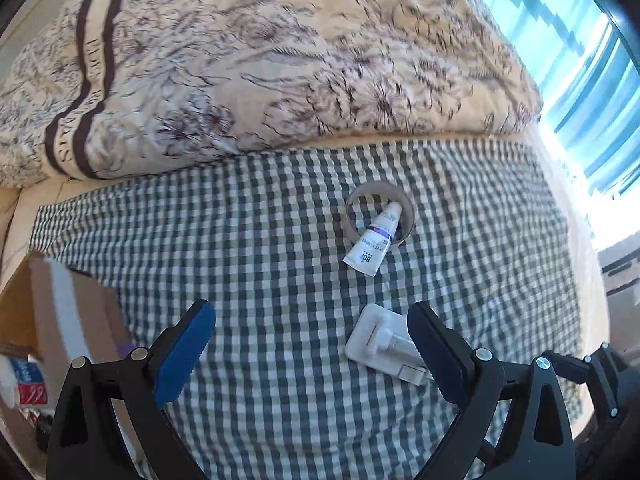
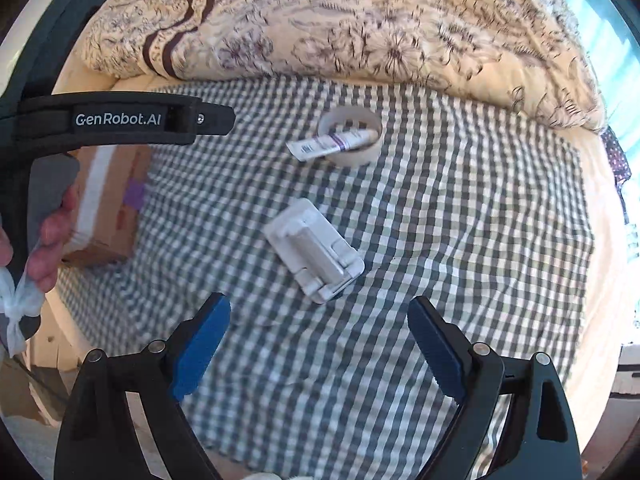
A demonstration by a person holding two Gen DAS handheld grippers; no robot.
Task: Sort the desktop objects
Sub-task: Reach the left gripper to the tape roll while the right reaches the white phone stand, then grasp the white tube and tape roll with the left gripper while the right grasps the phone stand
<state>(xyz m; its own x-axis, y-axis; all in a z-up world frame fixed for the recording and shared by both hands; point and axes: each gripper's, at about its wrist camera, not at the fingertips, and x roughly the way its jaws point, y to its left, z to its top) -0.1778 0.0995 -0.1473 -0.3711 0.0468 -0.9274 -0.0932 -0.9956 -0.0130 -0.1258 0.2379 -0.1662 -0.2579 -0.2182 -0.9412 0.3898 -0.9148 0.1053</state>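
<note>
A white tube with a purple band point(image 1: 372, 242) point(image 2: 332, 142) lies with its cap end inside a cardboard tape ring point(image 1: 405, 205) point(image 2: 358, 156) and its flat end over the rim, on a green checked cloth point(image 1: 260, 240) point(image 2: 460, 220). Nearer lies a white plastic holder point(image 1: 380, 338) point(image 2: 314, 250). My left gripper point(image 1: 312, 352) is open, empty, with the holder just inside its right finger. My right gripper point(image 2: 320, 344) is open and empty, a little short of the holder. The left gripper's body shows at the left of the right wrist view, held by a hand point(image 2: 48, 240).
A floral quilt point(image 1: 260, 52) point(image 2: 380, 20) is piled behind the cloth. A cardboard box with white tape point(image 1: 68, 320) point(image 2: 108, 200) stands at the cloth's left edge. A window point(image 1: 580, 60) lies to the right. The cloth's front and right areas are bare.
</note>
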